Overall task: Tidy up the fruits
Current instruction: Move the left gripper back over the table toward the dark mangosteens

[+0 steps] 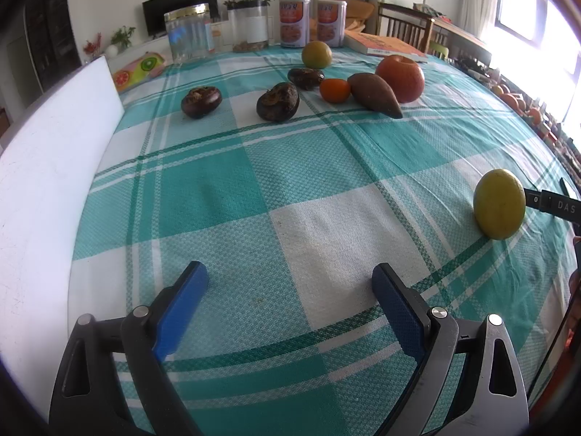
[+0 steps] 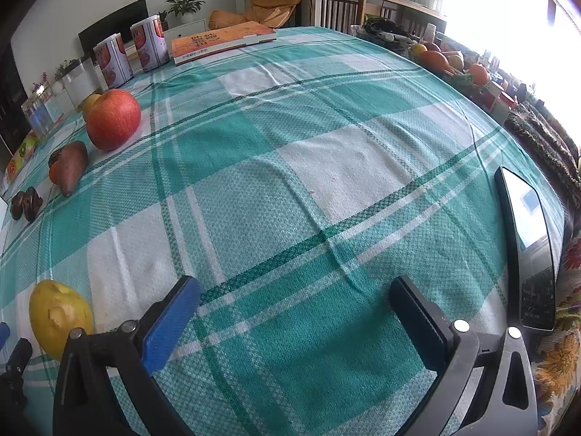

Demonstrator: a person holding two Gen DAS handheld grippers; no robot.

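- Nearest, the left gripper (image 1: 290,283) hangs low over the teal-and-white checked tablecloth (image 1: 254,181), blue pads spread wide with nothing between them.
- Likewise the right gripper (image 2: 296,296) is spread and empty above bare cloth; a dark phone (image 2: 528,254) lies near the table edge to its right.
- Just left of the right gripper sits a lone yellow fruit (image 2: 58,318) with a dented skin, well apart from the others; the left camera shows it beside the right gripper's body.
- Farther back lies the main cluster: three dark water chestnuts (image 1: 277,102), a small tangerine (image 1: 334,90) touching a brown sweet potato (image 1: 374,94), then a red apple (image 1: 400,78) and a greenish citrus (image 1: 317,54) behind.
- Beyond those stand two cans (image 1: 295,23), a clear jar (image 1: 189,32) and a book (image 1: 385,45).
- Judging by this, no fruit is in hand: a pick is yet to start. The stray yellow fruit seems the likely target, which calls for swinging the right gripper leftward and straddling it.
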